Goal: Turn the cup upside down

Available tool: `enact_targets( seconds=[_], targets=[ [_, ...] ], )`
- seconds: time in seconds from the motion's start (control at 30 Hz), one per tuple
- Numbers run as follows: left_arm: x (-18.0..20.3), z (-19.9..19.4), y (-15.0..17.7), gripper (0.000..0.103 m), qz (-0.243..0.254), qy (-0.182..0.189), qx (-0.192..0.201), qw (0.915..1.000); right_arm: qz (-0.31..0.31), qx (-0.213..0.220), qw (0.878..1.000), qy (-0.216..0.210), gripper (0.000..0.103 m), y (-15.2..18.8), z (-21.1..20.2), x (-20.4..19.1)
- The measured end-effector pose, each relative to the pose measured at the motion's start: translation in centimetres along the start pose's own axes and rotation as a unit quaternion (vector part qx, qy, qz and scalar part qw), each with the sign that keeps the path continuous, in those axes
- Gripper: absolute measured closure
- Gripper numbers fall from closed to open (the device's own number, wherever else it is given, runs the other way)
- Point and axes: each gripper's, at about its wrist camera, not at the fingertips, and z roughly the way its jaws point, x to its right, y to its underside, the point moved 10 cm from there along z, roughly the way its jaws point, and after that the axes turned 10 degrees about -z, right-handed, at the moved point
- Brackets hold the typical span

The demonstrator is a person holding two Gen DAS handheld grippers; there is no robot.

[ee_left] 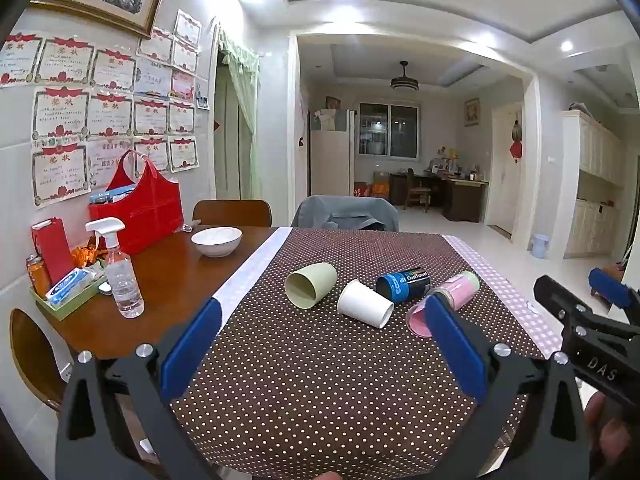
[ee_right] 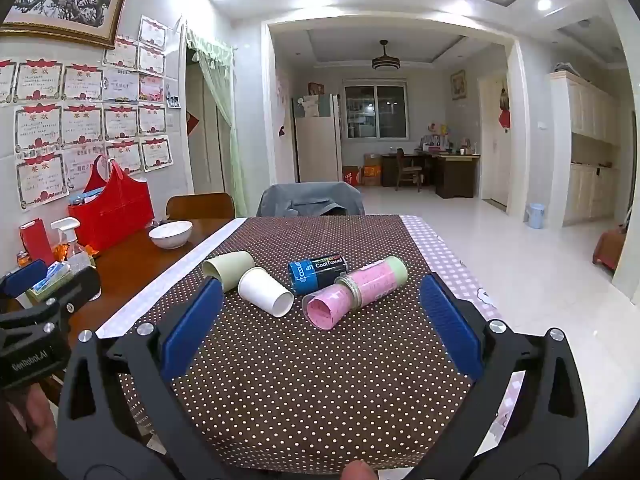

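Note:
Several cups lie on their sides on the brown dotted tablecloth [ee_left: 320,380]. A pale green cup [ee_left: 311,285] [ee_right: 228,269] lies at the left with its mouth toward me. A white paper cup [ee_left: 365,309] [ee_right: 265,291] lies beside it. A blue "CoolTowel" can [ee_left: 403,285] [ee_right: 318,273] and a pink cup [ee_left: 444,300] [ee_right: 354,292] lie to the right. My left gripper [ee_left: 324,320] is open and empty, short of the cups. My right gripper [ee_right: 320,300] is open and empty, also short of them; it shows at the right edge of the left wrist view [ee_left: 580,300].
A white bowl [ee_left: 216,240], a spray bottle [ee_left: 120,276], a red bag [ee_left: 138,208] and a green tray [ee_left: 64,300] with small items stand on the wooden table at the left. Chairs stand at the table's far edge [ee_left: 232,212]. Open floor lies to the right.

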Motion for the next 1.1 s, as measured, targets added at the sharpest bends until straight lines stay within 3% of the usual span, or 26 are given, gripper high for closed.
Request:
enact_targets(
  seconds=[1.1],
  targets=[
    [0.9,-0.1,0.4,0.004,0.008,0.007,-0.001,0.9999,0.001,0.005,1.000,0.002,0.006,-0.5,-0.7,0.2]
  ],
)
